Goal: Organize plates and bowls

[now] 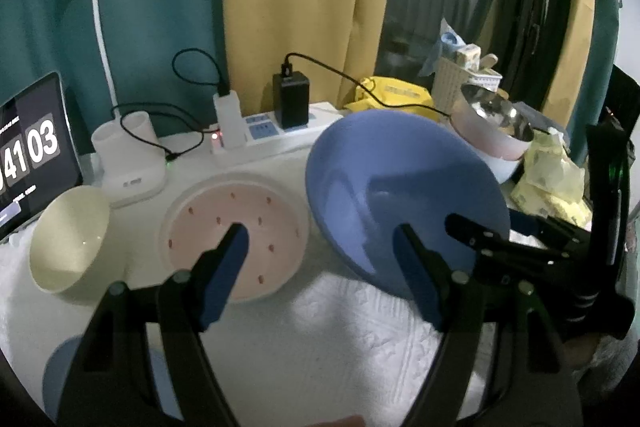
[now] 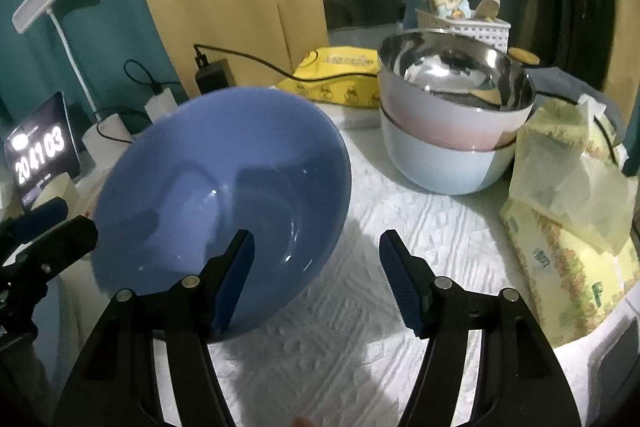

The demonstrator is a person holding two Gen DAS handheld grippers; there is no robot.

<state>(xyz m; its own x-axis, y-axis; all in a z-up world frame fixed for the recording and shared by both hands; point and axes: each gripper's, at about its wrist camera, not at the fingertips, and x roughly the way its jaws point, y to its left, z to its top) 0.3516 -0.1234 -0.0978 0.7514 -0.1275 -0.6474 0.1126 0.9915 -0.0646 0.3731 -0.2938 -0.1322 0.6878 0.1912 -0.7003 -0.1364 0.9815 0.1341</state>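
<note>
A big blue bowl (image 2: 208,179) stands tilted on the white cloth, with its inside facing me and its far rim raised. My right gripper (image 2: 316,247) is open astride its near rim. The left finger lies inside the bowl and the right finger stands over bare cloth, apart from the rim. The same blue bowl (image 1: 392,179) shows in the left wrist view. There my left gripper (image 1: 320,239) is open and holds nothing. Its left fingertip is over a pink dotted plate (image 1: 200,223). A cream bowl (image 1: 68,239) lies tipped at the far left. What props the blue bowl is hidden.
A steel-lined pink bowl sits in a pale blue bowl (image 2: 448,163) at the back right. A tissue pack (image 2: 568,239) lies at the right. A power strip (image 1: 276,139), lamp base (image 1: 128,163) and clock tablet (image 1: 32,155) line the back. Another blue dish (image 1: 56,371) lies near left.
</note>
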